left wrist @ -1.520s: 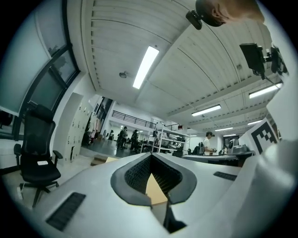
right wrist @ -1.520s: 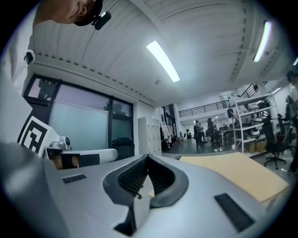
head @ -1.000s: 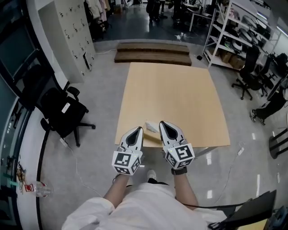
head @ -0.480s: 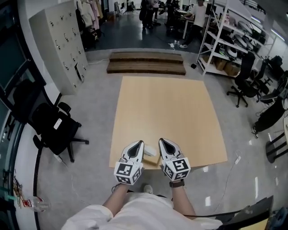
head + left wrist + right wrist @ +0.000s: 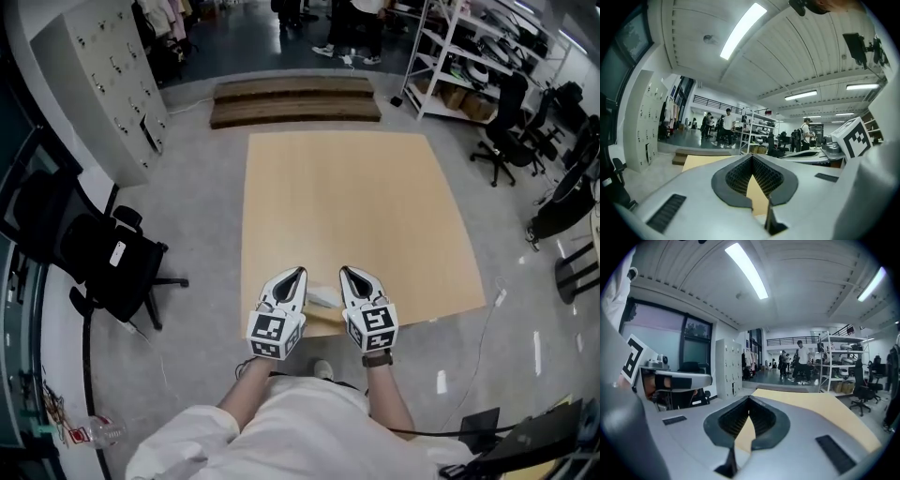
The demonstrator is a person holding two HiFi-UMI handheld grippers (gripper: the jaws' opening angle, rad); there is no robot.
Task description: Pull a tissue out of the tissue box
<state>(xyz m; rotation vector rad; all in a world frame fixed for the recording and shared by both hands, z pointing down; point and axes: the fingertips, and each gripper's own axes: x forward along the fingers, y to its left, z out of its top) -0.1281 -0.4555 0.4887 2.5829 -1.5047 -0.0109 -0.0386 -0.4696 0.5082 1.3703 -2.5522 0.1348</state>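
A tan tissue box point(image 5: 320, 320) sits at the near edge of the wooden table point(image 5: 352, 206), with a white tissue point(image 5: 324, 298) sticking out of its top. My left gripper point(image 5: 298, 274) hangs just left of the box and my right gripper point(image 5: 347, 272) just right of it, both pointing away from me. Neither touches the tissue. In the left gripper view the left gripper point(image 5: 752, 159) has its jaws together with nothing between them. In the right gripper view the right gripper point(image 5: 749, 400) looks the same. The box is hidden in both gripper views.
A black office chair point(image 5: 112, 262) stands on the floor left of the table. Wooden steps point(image 5: 295, 98) lie beyond the far edge. Shelving point(image 5: 469, 56) and more chairs point(image 5: 506, 141) are at the right, lockers point(image 5: 94, 75) at the left. A bottle point(image 5: 92, 434) lies on the floor.
Both grippers have come down a little toward the table's near edge, still on either side of the box. The head view has shifted. Both stay shut.
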